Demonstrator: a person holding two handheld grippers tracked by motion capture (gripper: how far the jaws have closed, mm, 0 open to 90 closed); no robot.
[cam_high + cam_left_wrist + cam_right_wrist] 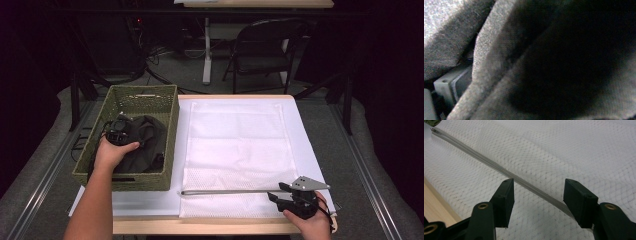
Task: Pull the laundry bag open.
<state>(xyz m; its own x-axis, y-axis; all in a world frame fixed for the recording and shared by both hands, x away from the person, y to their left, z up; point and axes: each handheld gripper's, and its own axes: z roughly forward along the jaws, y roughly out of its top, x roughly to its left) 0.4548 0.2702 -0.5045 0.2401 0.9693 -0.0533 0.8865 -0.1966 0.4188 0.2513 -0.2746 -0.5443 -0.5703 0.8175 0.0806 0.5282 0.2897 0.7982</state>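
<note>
While left gripper [120,131] is digging into dark garment [145,140] in basket [172,145], jaws hidden, right gripper [537,195] is hovering, jaws apart, over mesh bag's [235,145] zipper [499,168].

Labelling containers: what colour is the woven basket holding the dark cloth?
Olive green woven basket; clearest in the high view.

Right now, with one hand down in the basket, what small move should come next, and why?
Probably lift the left gripper up, if its jaws have caught the dark cloth. It sits in the green basket with cloth pressed against its camera, while the right gripper waits open over the white mesh bag.
</note>
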